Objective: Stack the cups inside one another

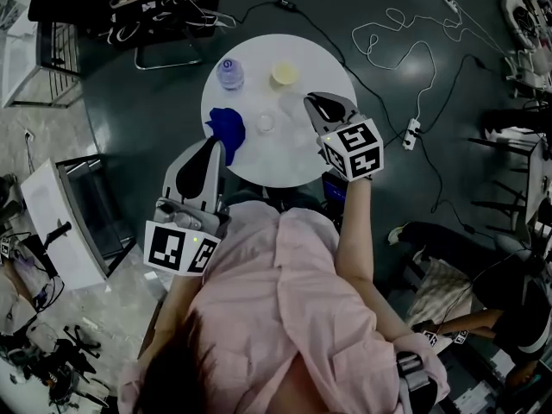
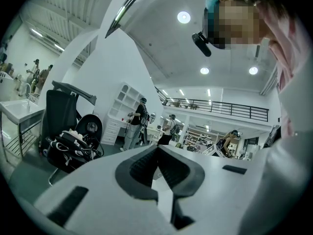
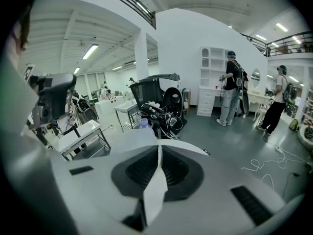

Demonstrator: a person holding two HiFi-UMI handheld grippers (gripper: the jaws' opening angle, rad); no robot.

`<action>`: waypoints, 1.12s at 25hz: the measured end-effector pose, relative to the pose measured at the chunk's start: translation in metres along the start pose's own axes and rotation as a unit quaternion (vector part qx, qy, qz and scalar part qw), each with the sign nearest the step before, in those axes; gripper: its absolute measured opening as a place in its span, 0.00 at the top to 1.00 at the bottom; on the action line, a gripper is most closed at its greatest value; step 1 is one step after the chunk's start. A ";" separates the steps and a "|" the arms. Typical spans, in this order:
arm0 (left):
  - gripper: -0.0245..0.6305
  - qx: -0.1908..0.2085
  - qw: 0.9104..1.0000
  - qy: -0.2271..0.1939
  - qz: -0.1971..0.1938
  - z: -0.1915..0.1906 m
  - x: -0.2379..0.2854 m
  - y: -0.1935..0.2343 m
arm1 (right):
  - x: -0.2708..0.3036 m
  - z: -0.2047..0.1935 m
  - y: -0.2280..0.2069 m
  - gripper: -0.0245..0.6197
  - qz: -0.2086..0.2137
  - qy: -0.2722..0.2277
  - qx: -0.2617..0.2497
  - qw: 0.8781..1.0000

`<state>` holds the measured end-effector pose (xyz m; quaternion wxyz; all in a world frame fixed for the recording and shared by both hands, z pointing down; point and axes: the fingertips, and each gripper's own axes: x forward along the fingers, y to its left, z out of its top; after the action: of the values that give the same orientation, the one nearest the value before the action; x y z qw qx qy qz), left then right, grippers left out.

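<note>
On the round white table [image 1: 302, 158] stand a yellow cup [image 1: 285, 74] at the far side and a clear cup [image 1: 266, 122] near the middle; a second clear cup [image 1: 290, 105] seems to stand just right of it, faint. My right gripper [image 1: 310, 102] hovers over the table's right part, jaws shut and empty, close to the clear cups. My left gripper [image 1: 212, 145] is at the table's near-left edge beside a blue cloth [image 1: 227, 129], also shut on nothing. In both gripper views the jaws [image 2: 157, 150] [image 3: 159, 150] meet at the tips and point up and outward, with no cups showing.
A clear bottle [image 1: 229, 73] [image 3: 143, 124] with a purple cap stands at the table's far left. Cables and a power strip [image 1: 411, 133] lie on the dark floor to the right. A white cart [image 1: 60, 222] is on the left. People stand farther off in the room [image 3: 230, 89].
</note>
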<state>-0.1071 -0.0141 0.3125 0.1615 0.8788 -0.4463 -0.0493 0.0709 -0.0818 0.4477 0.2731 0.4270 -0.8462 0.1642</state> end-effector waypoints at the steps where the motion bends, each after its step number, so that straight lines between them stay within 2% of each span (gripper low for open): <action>1: 0.94 0.000 1.000 0.000 0.002 0.000 -0.001 0.001 | 0.003 -0.001 0.002 0.90 0.004 0.004 0.000 1.000; 15: 0.94 -0.005 1.000 -0.008 0.018 0.006 -0.005 0.017 | 0.038 -0.017 0.024 0.90 0.054 0.060 -0.019 0.997; 28: 0.94 -0.010 1.000 -0.008 0.017 0.005 -0.004 0.019 | 0.059 -0.046 0.029 0.90 0.074 0.109 -0.025 0.991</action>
<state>-0.1253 -0.0230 0.3139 0.1674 0.8689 -0.4621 -0.0577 0.0335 -0.0787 0.5187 0.3613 0.3361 -0.8444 0.2083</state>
